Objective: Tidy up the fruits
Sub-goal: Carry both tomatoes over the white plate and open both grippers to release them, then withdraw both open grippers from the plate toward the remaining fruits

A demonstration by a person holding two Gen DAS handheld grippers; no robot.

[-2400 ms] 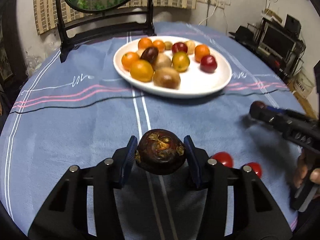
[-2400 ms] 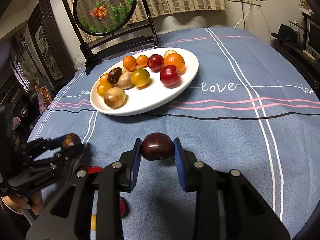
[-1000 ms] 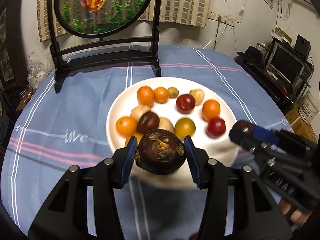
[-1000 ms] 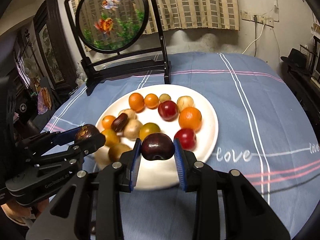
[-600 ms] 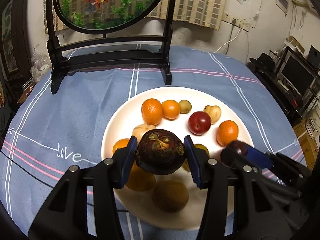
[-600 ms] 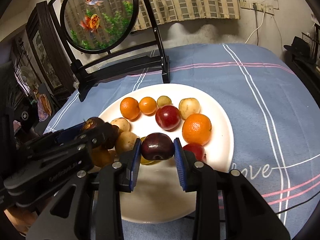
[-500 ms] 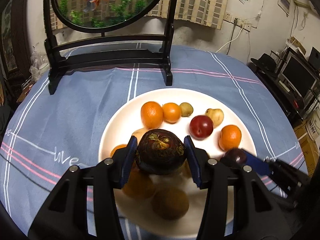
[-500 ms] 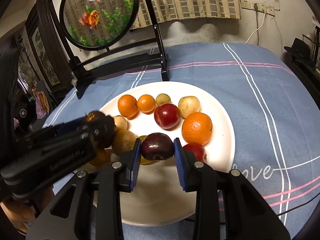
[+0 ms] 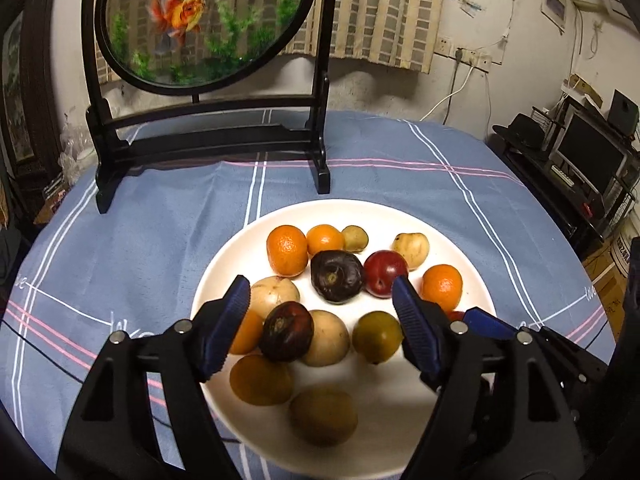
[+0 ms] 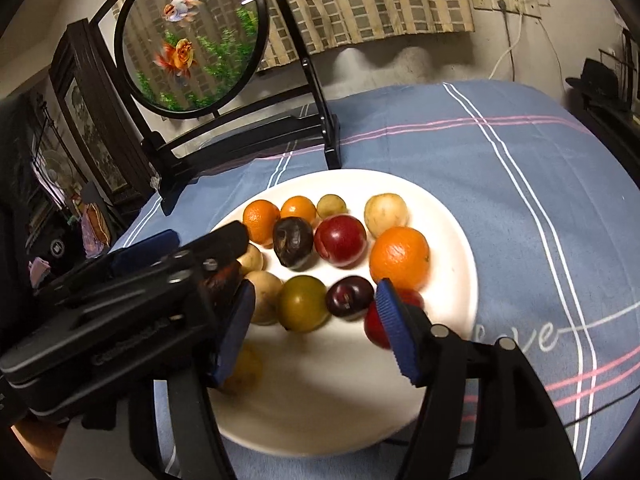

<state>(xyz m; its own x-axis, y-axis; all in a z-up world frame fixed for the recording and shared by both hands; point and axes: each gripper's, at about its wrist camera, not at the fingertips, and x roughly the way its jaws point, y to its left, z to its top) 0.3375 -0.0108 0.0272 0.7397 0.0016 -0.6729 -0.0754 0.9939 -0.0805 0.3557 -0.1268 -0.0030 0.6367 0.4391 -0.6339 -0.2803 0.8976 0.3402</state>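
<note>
A white plate [image 9: 400, 420] [image 10: 320, 400] holds several oranges, plums and pale fruits. My left gripper [image 9: 320, 312] hangs over it with its jaws opening and nothing pressed between them. The dark purple fruit [image 9: 336, 276] [image 10: 293, 242] lies on the plate just ahead of it, beside a red plum [image 9: 384, 274]. My right gripper [image 10: 316, 308] is also opening. A dark plum [image 10: 350, 296] rests on the plate between its fingers, close to the right one and free of the pads. A brown fruit [image 9: 286, 332] sits on top of others by the left finger.
A round fish tank [image 9: 200, 20] [image 10: 188, 36] on a black stand rises behind the plate. A blue striped cloth [image 9: 140, 248] covers the table. Shelves with a monitor [image 9: 588, 156] stand off the table's right side. The two grippers are close together over the plate's near half.
Both grippers have opened. The dark purple fruit dropped from the left one and the dark plum from the right one onto the plate. Both moved slightly further over the plate.
</note>
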